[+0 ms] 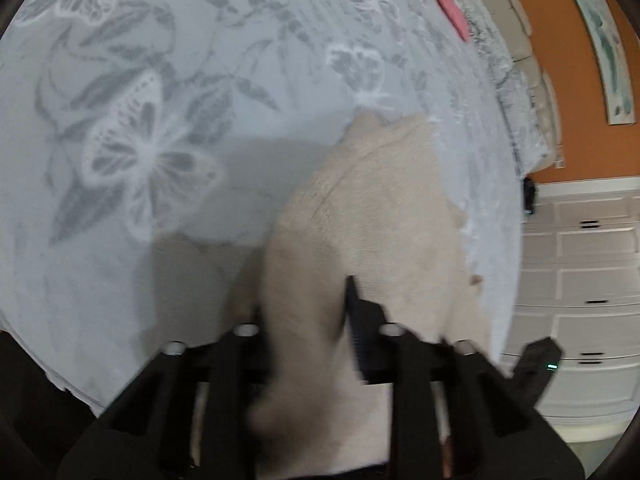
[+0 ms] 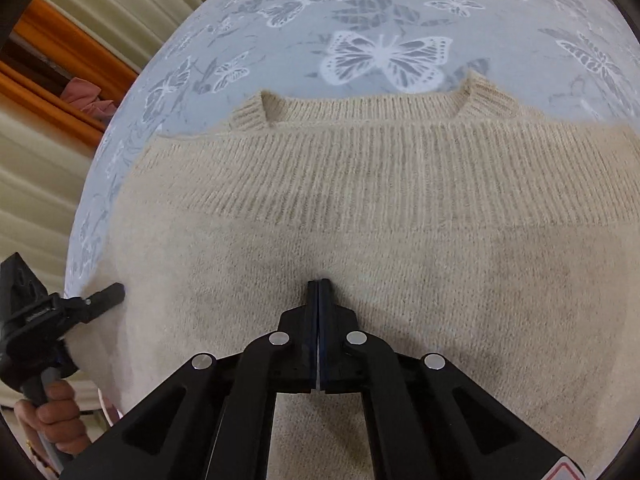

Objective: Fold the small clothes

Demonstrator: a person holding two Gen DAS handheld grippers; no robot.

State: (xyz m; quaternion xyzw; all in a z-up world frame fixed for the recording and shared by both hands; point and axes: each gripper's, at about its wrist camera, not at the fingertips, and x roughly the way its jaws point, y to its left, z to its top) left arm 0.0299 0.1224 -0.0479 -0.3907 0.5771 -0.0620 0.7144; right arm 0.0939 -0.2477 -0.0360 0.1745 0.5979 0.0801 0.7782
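Observation:
A beige knitted sweater (image 2: 360, 208) lies on a grey bedspread with white butterflies (image 2: 384, 56), its ribbed hem and collar toward the far side. My right gripper (image 2: 319, 286) is shut with its tips pressed on the sweater's middle. My left gripper (image 1: 310, 312) is closed on a bunched fold of the sweater (image 1: 380, 208); the cloth fills the gap between the fingers, and one finger (image 1: 354, 308) shows. It also shows in the right wrist view (image 2: 104, 294) at the sweater's left edge, held by a hand (image 2: 56, 420).
A pink item (image 1: 452, 10) lies far off on the bedspread (image 1: 160, 120). White drawers (image 1: 592, 280) and an orange wall (image 1: 580, 80) stand beyond the bed's edge. Curtains (image 2: 40, 152) hang to the left.

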